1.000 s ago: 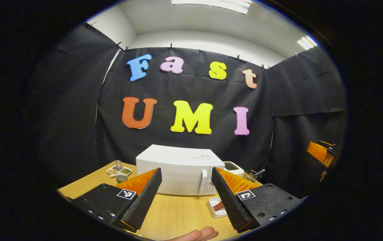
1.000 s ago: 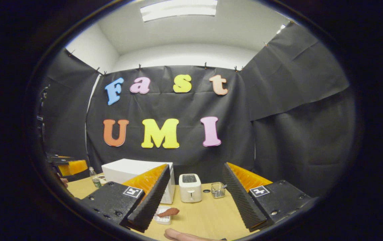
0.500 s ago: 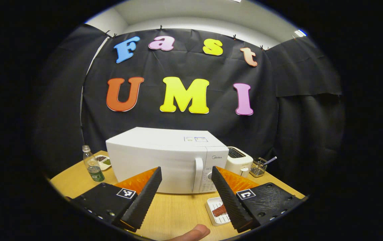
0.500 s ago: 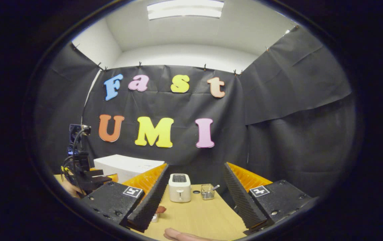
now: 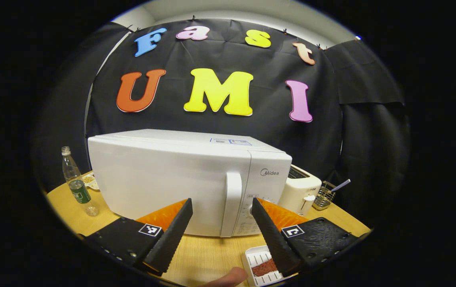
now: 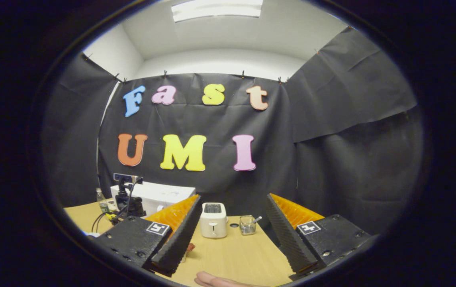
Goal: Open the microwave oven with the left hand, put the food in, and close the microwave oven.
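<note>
Wooden surface [image 5: 208, 255] carries white microwave [image 5: 180, 179], toaster [image 5: 301, 193], wire basket [image 5: 325, 195], bottle [image 5: 77, 189], food tray [image 5: 261, 265], small dish [image 5: 90, 181].

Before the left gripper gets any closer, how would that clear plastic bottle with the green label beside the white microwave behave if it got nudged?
The clear plastic bottle with the green label stands tall and narrow on the wooden table, so it would probably tip easily. It looks mostly empty, hence likely light. Being round, it would likely roll once down.
</note>
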Tool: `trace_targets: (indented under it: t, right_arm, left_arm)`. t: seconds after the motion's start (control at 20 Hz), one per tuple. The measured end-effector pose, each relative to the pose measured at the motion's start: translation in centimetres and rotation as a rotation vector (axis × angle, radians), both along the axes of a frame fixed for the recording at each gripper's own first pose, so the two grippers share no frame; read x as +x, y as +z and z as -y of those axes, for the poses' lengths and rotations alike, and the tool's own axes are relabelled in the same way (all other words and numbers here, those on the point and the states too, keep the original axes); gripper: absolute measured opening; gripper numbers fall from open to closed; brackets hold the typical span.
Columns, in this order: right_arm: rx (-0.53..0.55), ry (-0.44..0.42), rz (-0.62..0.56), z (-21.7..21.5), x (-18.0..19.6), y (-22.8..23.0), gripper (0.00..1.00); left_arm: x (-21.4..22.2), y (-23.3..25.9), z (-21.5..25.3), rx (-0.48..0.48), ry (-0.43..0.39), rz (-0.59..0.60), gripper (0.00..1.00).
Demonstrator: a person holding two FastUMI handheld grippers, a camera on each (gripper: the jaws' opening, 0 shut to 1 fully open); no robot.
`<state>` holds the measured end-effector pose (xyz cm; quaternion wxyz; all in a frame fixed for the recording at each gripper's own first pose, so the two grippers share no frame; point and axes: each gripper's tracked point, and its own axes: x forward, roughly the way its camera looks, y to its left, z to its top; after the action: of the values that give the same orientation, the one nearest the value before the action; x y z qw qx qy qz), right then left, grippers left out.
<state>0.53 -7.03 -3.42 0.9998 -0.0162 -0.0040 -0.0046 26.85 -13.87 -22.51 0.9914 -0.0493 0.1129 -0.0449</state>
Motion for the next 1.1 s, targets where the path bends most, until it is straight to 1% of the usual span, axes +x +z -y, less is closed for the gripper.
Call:
trace_targets:
  t: [0.2, 0.25, 0.3, 0.35, 0.4, 0.45, 0.5, 0.55, 0.6, 0.65, 0.7, 0.75, 0.8, 0.9, 0.95, 1.0, 1.1]
  right_arm:
    - [0.063, 0.001, -0.01, 0.5, 0.7, -0.9, 1.0]
    - [0.076, 0.004, -0.013, 0.6, 0.8, -1.2, 1.0]
    - [0.082, 0.007, -0.017, 0.6, 1.0, -1.5, 1.0]
    - [0.081, 0.008, -0.027, 0.7, 1.1, -1.9, 1.0]
    - [0.081, 0.007, -0.036, 0.9, 1.2, -2.2, 1.0]
    - [0.08, 0.002, -0.041, 1.1, 1.3, -2.3, 1.0]
    - [0.08, -0.004, -0.042, 1.3, 1.3, -2.4, 1.0]
    - [0.091, -0.015, -0.034, 1.7, 1.1, -2.3, 0.92]
    - [0.111, -0.024, -0.014, 2.3, 0.7, -1.9, 1.0]
    - [0.13, -0.028, 0.008, 2.5, 0.4, -1.4, 1.0]
    - [0.144, -0.032, 0.023, 2.7, 0.1, -1.2, 0.92]
    - [0.155, -0.039, 0.028, 3.0, -0.2, -1.1, 1.0]
    - [0.165, -0.043, 0.028, 3.2, -0.4, -1.2, 1.0]
    - [0.172, -0.041, 0.027, 3.4, -1.0, -1.0, 1.0]
    - [0.169, -0.046, 0.03, 3.6, -1.3, -0.8, 0.99]
    - [0.16, -0.051, 0.033, 3.8, -1.4, -0.7, 0.99]
    - [0.147, -0.054, 0.035, 3.9, -1.8, -0.5, 0.99]
  left_arm:
    - [1.7, -1.4, 1.3, 0.02, -0.023, -0.007, 0.92]
    - [2.1, -1.4, 1.8, 0.029, -0.034, 0.006, 0.83]
    - [2.7, -1.3, 1.7, 0.046, -0.02, 0.032, 0.63]
    - [3.2, -1.3, 1.5, 0.056, -0.01, 0.044, 0.54]
    - [3.7, -1.5, 1.2, 0.057, 0.005, 0.041, 0.55]
    - [3.8, -2.2, 1.3, 0.033, 0.013, 0.007, 0.35]
    - [3.6, -2.3, 1.4, 0.023, 0.025, -0.009, 0.32]
    - [3.6, -2.7, 1.6, 0.035, 0.017, -0.031, 0.33]
    - [3.5, -2.9, 1.5, 0.012, 0.026, -0.048, 0.33]
    - [3.4, -2.7, 1.5, 0.018, 0.036, -0.04, 0.24]
    - [3.4, -3.2, 1.4, 0.045, 0.04, -0.053, 0.24]
    - [3.4, -3.4, 1.3, 0.063, 0.04, -0.056, 0.19]
    - [3.2, -3.3, 1.3, 0.063, 0.032, -0.062, 0.15]
    - [2.9, -3.4, 1.4, 0.033, 0.009, -0.075, 0.15]
    - [2.9, -3.3, 1.5, 0.027, -0.002, -0.074, 0.1]
    - [2.9, -3.3, 1.4, 0.034, -0.011, -0.078, 0.1]
    - [1.9, -3.0, 1.2, 0.031, -0.001, -0.072, 0.1]
